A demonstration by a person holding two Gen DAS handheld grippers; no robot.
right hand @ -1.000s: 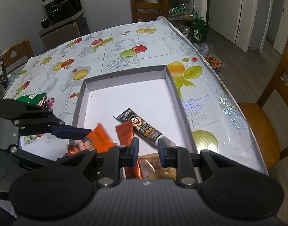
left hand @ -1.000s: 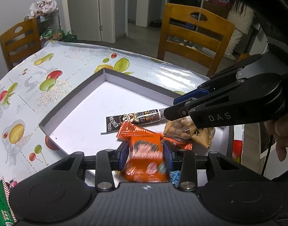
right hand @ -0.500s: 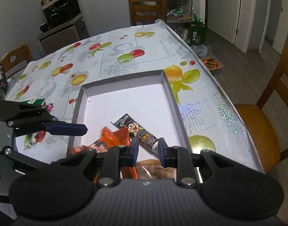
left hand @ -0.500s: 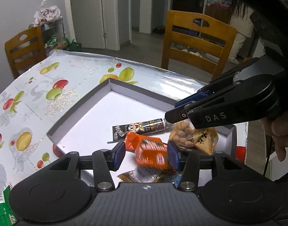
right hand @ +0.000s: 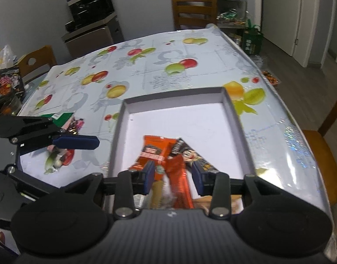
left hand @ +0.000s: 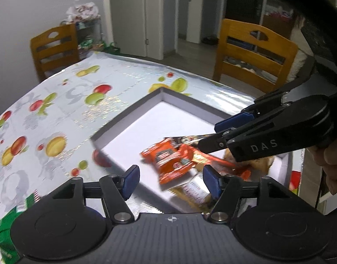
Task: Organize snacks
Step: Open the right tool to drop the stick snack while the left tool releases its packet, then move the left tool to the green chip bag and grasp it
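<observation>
Left wrist view: orange snack packet [left hand: 171, 161] lies in the box [left hand: 124, 118], just ahead of the wide-open, empty left claw [left hand: 170, 181].

One box [right hand: 234, 112] sits on one table [right hand: 168, 61]. In the box are two orange packs [right hand: 155, 151] [right hand: 179, 176], one black stick pack [right hand: 197, 156] and one tan bag [left hand: 263, 162]. Three chairs [right hand: 191, 8] [right hand: 36, 63] [left hand: 254, 55] stand around. Two grippers [left hand: 170, 180] [right hand: 174, 176] hang above.
</observation>
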